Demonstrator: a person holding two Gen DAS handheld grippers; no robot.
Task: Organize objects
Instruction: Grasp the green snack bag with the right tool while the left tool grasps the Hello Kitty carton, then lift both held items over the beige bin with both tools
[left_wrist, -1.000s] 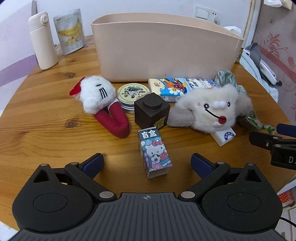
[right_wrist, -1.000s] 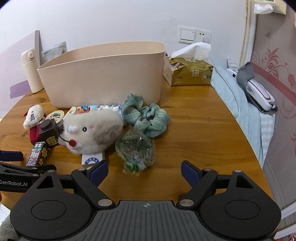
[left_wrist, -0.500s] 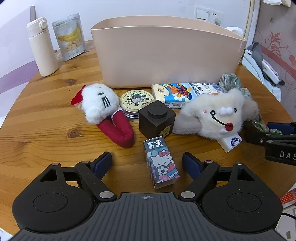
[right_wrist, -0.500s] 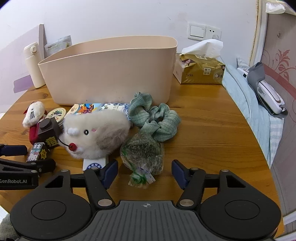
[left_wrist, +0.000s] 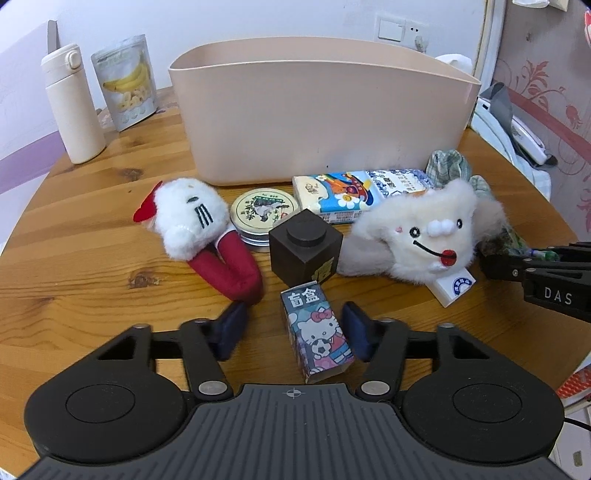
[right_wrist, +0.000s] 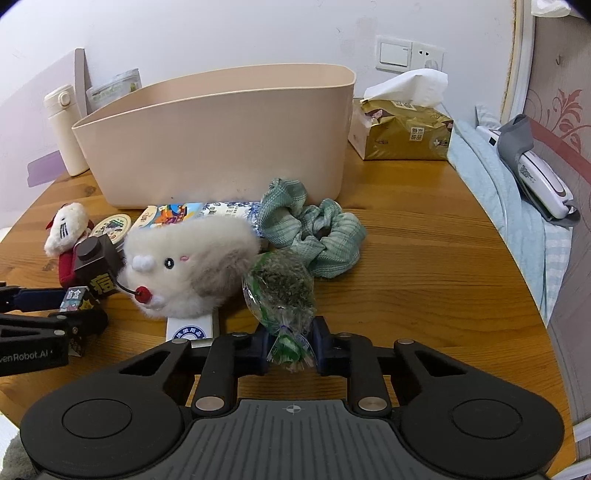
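Observation:
A small Hello Kitty box (left_wrist: 317, 332) lies on the wooden table between the fingers of my left gripper (left_wrist: 293, 330). That gripper is open: the right pad is close to the box and the left pad stands clear of it. My right gripper (right_wrist: 291, 345) is shut on the twisted end of a clear bag of green dried herbs (right_wrist: 282, 288). A large beige bin (left_wrist: 325, 122) stands behind the objects and looks empty from here. In front of it lie a fluffy white plush (left_wrist: 424, 236), a dark brown block (left_wrist: 304, 251) and a white plush with red legs (left_wrist: 188, 218).
A round tin (left_wrist: 264, 212), two tissue packs (left_wrist: 336, 197) and a white tile (left_wrist: 452, 288) crowd the bin's front. A green scrunchie (right_wrist: 314, 232) lies beside the bag. A gold tissue box (right_wrist: 402, 133), a bottle (left_wrist: 72, 107) and a banana pouch (left_wrist: 125, 81) stand at the back.
Both grippers moved forward. The left jaws narrowed around the Hello Kitty box. The right jaws closed on the end of the herb bag.

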